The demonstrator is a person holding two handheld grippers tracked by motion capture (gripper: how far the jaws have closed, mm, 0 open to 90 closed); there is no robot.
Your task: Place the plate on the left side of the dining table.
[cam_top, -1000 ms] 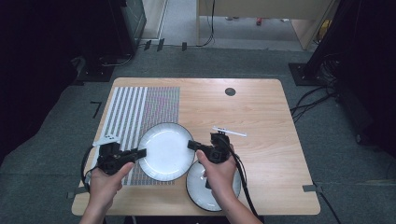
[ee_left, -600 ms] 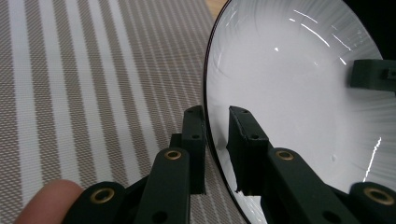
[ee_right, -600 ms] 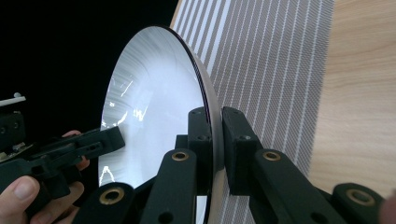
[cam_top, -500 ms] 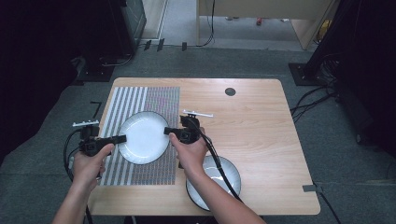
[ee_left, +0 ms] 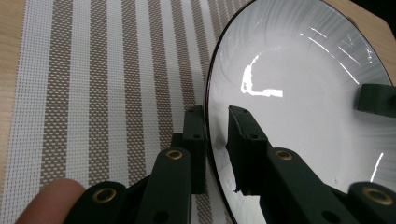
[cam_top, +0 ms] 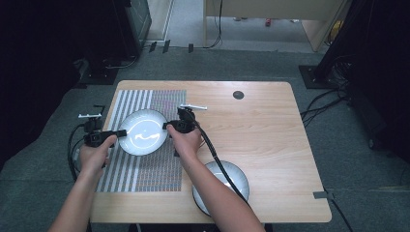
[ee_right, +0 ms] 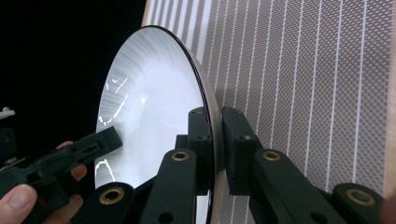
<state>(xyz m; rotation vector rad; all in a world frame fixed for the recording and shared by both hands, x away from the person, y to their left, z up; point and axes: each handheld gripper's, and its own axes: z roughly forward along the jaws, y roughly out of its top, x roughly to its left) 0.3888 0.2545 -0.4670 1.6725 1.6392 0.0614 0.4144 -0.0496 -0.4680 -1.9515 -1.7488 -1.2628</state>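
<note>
You've got the white plate (cam_top: pixel 143 132) pinched from both sides, over the far part of the striped placemat (cam_top: pixel 145 164) on the left half of the desk (cam_top: pixel 270 125). Your left tongs (cam_top: pixel 120 132) have the plate's left rim; in the left gripper view those tongs (ee_left: pixel 215 122) straddle the dark edge, one jaw under the rim and one on the glossy inside face of the plate (ee_left: pixel 299 102), pressed on it. Your right tongs (cam_top: pixel 167 126) bite the opposite rim; in the right gripper view the tongs (ee_right: pixel 214 122) are closed tight on the thin edge of the plate (ee_right: pixel 149 107), with the striped placemat (ee_right: pixel 303 74) behind it. That same view catches your left tongs (ee_right: pixel 114 135) on the far rim, with your left hand (ee_right: pixel 28 205) behind them.

From the high view, your left hand (cam_top: pixel 94 154) sits at the left edge of the placemat and your right hand (cam_top: pixel 186 141) near its right edge, the plate between them. Whether the plate rests on the placemat or hangs just above it, I can't tell.

A second plate (cam_top: pixel 235 173) lies near the front edge of the desk, right of the placemat, partly under your right forearm (cam_top: pixel 212 191). A black cable (cam_top: pixel 212 153) trails from the right tongs across it. A small dark round spot (cam_top: pixel 238 94) marks the desk at the far side.
</note>
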